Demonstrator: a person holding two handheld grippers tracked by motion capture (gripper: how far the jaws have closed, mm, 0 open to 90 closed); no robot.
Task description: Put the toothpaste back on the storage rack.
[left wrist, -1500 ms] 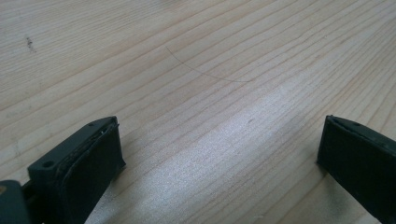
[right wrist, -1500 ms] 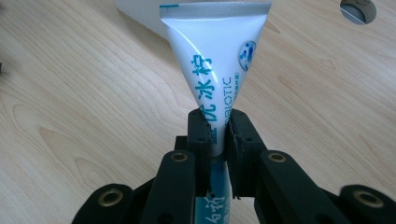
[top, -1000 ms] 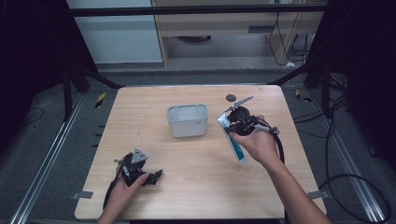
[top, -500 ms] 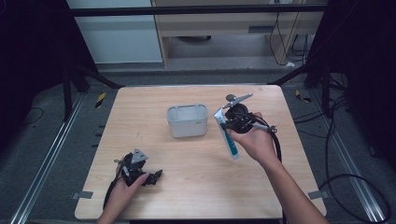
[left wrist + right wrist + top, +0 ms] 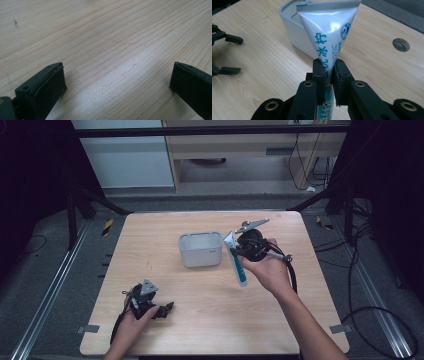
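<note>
The right gripper (image 5: 328, 72) clamps a white-and-teal plastic toothpaste tube (image 5: 328, 32), lifted just beside the grey rectangular plastic tub (image 5: 200, 249); bare wooden table (image 5: 280, 320) lies around. The left gripper (image 5: 117, 82) rests wide open near the table's front edge.

High view overhead, gripper views close, sharing table (image 5: 200, 320)

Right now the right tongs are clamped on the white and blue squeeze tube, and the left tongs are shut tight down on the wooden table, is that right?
Not quite: the left tongs stand open with bare wooden table between them, as the left gripper view shows. The right tongs are indeed clamped on the white and blue squeeze tube.
</note>
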